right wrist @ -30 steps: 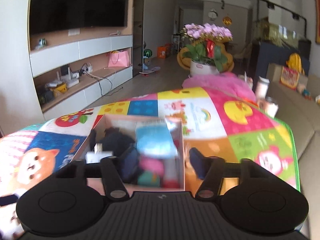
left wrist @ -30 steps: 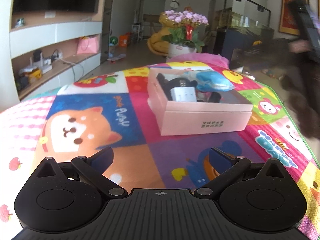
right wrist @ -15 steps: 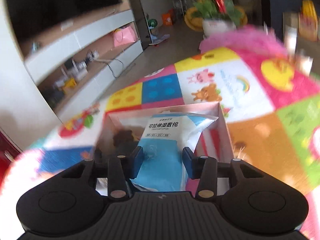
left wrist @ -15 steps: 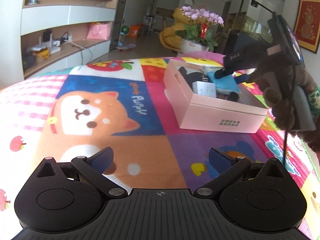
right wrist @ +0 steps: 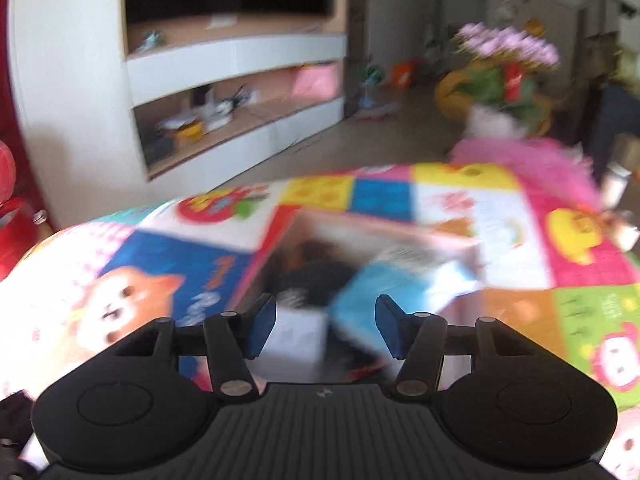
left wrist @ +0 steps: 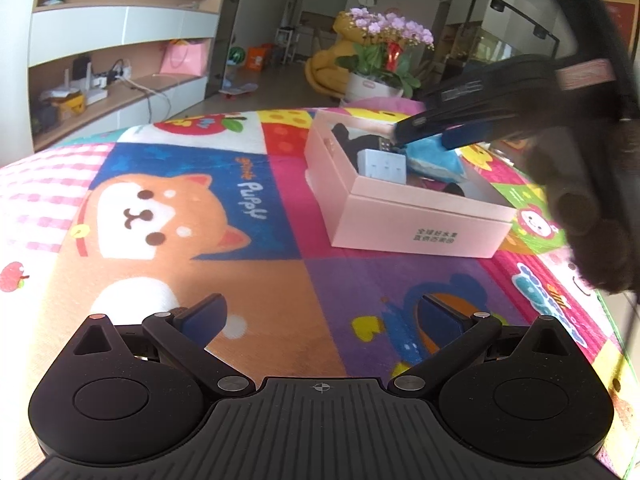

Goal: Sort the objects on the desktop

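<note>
The right gripper (left wrist: 436, 134) is reaching in from the upper right of the left wrist view, over the pink box (left wrist: 416, 224), probably because the sorted items are going in there. Its jaws are opening and holding nothing, as the blurred right wrist view shows. The blue packet (left wrist: 434, 160) is lying inside the box, soft and crumpled, just beside a white block (left wrist: 382, 166) and some dark items. The left gripper (left wrist: 320, 316) is waiting wide open and empty over the cartoon mat (left wrist: 160, 208) at lower centre
</note>
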Motion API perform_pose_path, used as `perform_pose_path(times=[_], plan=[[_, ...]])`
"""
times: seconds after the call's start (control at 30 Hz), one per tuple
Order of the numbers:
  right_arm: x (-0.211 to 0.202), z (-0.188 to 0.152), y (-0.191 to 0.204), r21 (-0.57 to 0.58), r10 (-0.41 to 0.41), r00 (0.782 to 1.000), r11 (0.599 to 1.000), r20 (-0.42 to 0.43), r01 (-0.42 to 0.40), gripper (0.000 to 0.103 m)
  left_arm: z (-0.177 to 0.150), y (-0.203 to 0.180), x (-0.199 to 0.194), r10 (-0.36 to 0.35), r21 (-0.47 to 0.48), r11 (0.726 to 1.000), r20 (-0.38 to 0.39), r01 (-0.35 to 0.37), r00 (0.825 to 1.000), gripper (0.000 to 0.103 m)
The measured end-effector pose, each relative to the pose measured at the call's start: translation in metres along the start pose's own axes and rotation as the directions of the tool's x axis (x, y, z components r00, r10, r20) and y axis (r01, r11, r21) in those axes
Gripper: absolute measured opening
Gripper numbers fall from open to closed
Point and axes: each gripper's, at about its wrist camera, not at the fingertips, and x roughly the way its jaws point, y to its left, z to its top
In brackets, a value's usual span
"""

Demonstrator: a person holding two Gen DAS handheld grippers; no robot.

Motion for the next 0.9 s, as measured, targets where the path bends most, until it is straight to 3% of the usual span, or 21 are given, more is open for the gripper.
perform_pose_path(times=[0.2,0.3,0.4,0.47,0.5,0.57,0.67,0.77,0.9], plan=[[0.042,-0.006,0.005,0.046,-0.004,0.996,0.999,-0.093,0.008,0.055,-0.001,0.011,-0.006,0.030,-0.012,0.999,0.006,-0.030,1.000,0.103],[0.051,-0.005,-0.008,0.176,0.060,0.989,0.984,-0.135,-0.036,0.047,0.000,0.020,-0.004,0.047,-0.045,0.998,-0.001,-0.047,0.999,0.103],[0.058,-0.001,-0.026,0.355,0.203,0.966,0.925,-0.161,-0.135,0.047,0.000,0.021,-0.002,0.034,-0.063,0.997,-0.010,-0.035,0.999,0.103],[0.062,0.000,-0.034,0.436,0.233,0.957,0.889,-0.172,-0.138,0.045,-0.001,0.019,-0.002,0.023,-0.056,0.998,-0.013,-0.023,1.000,0.103],[0.066,0.000,-0.039,0.473,0.259,0.949,0.869,-0.181,-0.147,0.036,-0.002,0.017,-0.001,0.017,-0.051,0.999,-0.016,-0.018,1.000,0.103],[0.073,-0.004,-0.046,0.527,0.286,0.938,0.838,-0.197,-0.145,0.036,-0.003,0.014,-0.001,0.009,-0.039,0.999,-0.021,-0.010,1.000,0.103],[0.054,-0.010,-0.044,0.478,0.247,0.958,0.865,-0.144,-0.151,0.036,-0.005,0.010,-0.001,0.008,-0.022,1.000,-0.026,-0.009,1.000,0.103],[0.011,-0.016,-0.043,0.396,0.201,0.979,0.903,-0.046,-0.166,0.053,-0.007,0.008,-0.001,0.015,-0.014,1.000,-0.026,-0.015,1.000,0.103],[-0.046,-0.046,-0.045,0.312,0.104,0.993,0.943,0.054,-0.116,0.076,-0.009,0.002,-0.001,0.008,-0.013,1.000,-0.016,-0.008,1.000,0.103]])
